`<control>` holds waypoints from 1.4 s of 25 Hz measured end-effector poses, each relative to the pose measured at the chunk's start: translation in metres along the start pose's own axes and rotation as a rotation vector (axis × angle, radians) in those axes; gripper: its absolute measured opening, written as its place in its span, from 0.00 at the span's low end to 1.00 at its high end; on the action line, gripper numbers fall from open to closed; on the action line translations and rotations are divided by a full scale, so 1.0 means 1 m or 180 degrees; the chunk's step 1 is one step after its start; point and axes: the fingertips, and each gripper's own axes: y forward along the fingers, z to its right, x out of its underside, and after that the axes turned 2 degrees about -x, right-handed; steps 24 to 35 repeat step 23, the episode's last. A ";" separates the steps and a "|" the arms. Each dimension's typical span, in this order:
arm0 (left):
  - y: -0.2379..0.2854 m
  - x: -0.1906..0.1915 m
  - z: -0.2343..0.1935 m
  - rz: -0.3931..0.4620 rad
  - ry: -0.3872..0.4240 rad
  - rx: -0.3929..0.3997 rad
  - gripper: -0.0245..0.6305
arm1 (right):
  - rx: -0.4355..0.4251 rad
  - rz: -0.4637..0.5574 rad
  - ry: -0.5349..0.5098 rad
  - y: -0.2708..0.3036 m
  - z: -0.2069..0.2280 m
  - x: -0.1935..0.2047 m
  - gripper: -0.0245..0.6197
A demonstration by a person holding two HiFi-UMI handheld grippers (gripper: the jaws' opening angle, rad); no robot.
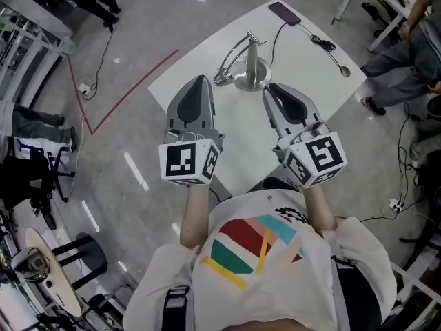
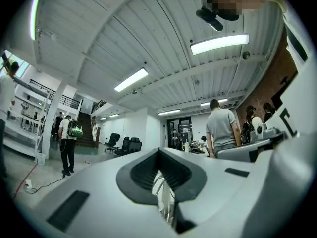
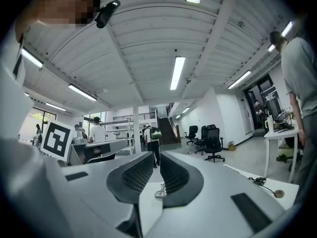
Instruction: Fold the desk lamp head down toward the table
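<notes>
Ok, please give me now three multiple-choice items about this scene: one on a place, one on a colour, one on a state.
1. Where on the table does the dark phone lie?
A. at its far corner
B. in its middle
C. at its near edge

2. What colour is the table top?
A. black
B. red
C. white

3. How is the left gripper?
A. wide open
B. shut and empty
C. shut on a cable

Answers:
1 A: the head view shows the phone at the corner farthest from the camera.
2 C: the whole top is plain white.
3 B: its jaws meet with nothing between them, and the lamp stands apart from it on the table.
</notes>
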 end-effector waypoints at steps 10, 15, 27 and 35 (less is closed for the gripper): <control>0.001 0.002 0.021 -0.0045 0.0007 0.0165 0.11 | 0.0107 0.0001 -0.0131 -0.014 -0.001 -0.006 0.12; -0.002 0.005 0.021 -0.0093 0.0155 0.0106 0.11 | 0.0115 -0.0016 -0.0152 -0.015 -0.002 -0.004 0.12; -0.004 0.008 0.015 -0.0111 0.0106 0.0081 0.11 | 0.0116 -0.0038 -0.0177 -0.010 -0.003 -0.002 0.12; -0.004 0.008 0.015 -0.0111 0.0106 0.0081 0.11 | 0.0116 -0.0038 -0.0177 -0.010 -0.003 -0.002 0.12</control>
